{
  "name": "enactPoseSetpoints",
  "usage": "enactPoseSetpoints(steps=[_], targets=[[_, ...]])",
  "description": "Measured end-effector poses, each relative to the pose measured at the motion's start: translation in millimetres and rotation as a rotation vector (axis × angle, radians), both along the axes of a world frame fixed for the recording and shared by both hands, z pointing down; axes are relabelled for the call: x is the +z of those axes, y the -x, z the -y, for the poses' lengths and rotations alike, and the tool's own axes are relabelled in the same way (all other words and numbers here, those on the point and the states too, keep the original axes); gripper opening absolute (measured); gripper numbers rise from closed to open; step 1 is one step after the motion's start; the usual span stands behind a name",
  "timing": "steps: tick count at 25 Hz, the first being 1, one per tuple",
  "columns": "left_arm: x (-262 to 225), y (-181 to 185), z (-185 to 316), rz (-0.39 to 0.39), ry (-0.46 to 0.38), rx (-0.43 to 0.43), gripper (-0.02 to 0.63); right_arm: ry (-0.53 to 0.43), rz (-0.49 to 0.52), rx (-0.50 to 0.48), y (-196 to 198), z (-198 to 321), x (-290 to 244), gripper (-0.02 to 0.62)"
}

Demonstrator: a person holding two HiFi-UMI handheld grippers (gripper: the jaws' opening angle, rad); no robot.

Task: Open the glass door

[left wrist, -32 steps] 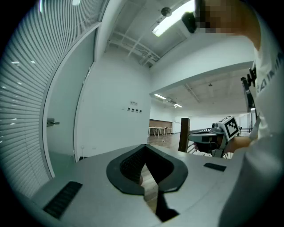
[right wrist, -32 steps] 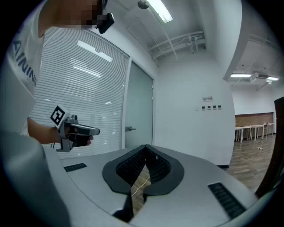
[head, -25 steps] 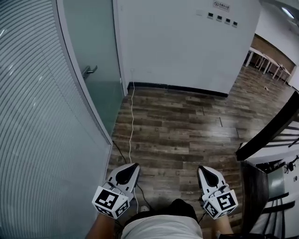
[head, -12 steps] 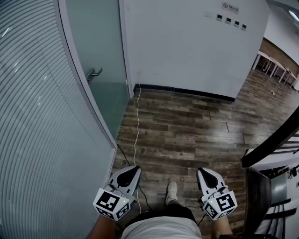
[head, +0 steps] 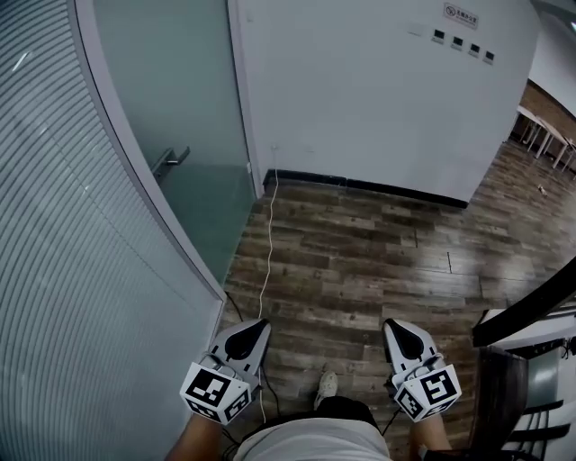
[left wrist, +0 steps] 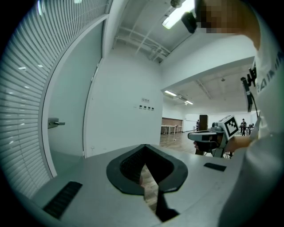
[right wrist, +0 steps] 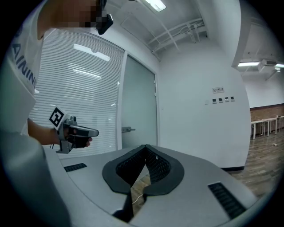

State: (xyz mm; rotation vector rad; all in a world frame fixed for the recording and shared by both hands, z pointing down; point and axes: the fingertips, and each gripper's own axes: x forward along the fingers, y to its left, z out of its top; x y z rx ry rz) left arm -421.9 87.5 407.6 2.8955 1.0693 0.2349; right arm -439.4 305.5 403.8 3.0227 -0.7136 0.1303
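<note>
Hovering well apart from the glass door [head: 175,85] — left tongs [head: 251,324], right tongs [head: 397,327] closed.

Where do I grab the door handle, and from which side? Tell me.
I'd take the door handle by its level lever bar, near the free end toward the white wall. Come from the room side, head-on: the bar stands off the glass door.

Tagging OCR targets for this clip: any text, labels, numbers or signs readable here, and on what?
"AININ": letters on the person's shirt, cut off at both ends, so the full word cannot be told.
Unreadable: the small wall sign above the row of dark wall plates carries print that is too small to make out.
No letters: the marker cubes show only black-and-white square patterns.
Nothing else legible.
</note>
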Motion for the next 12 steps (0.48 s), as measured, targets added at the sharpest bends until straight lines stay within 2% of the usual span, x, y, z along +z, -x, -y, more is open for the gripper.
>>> enactPoseSetpoints(steps=[7,12], targets=[[-13,-81,-42,-0.009,0.021,-0.071,0.0,0.003,-0.005,-0.036,-83,-56,-7,0.002],[-26,-116,-72,-0.024,0.016,-0.088,0.0,-0.005,-0.03,-0.047,-124,-89,-22,0.002]])
